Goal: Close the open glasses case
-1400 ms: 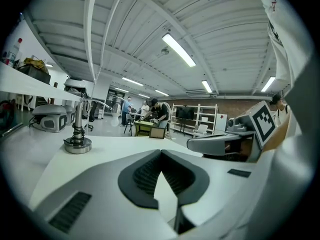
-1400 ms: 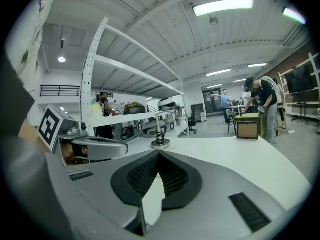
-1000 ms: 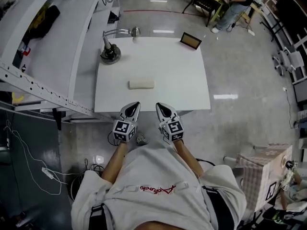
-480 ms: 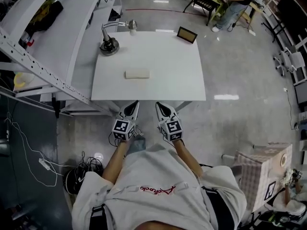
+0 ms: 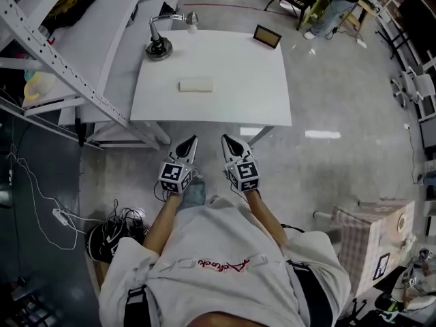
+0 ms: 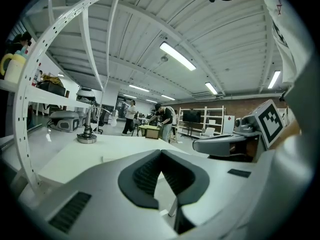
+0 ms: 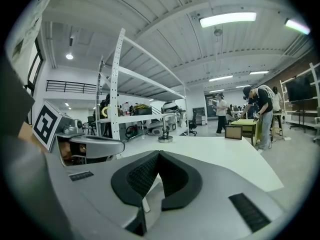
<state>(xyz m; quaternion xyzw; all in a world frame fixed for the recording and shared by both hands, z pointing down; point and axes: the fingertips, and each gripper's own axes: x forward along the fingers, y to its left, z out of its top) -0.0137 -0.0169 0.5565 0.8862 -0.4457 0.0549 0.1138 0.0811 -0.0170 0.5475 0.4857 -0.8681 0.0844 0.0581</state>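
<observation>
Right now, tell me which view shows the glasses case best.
Head view: the whole glasses case lies unobstructed on the white table. Left gripper view gives at most a low sliver; right gripper view shows none of it.

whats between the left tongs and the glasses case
Nothing: in the head view only floor and white tabletop separate the left tongs from the glasses case.
</observation>
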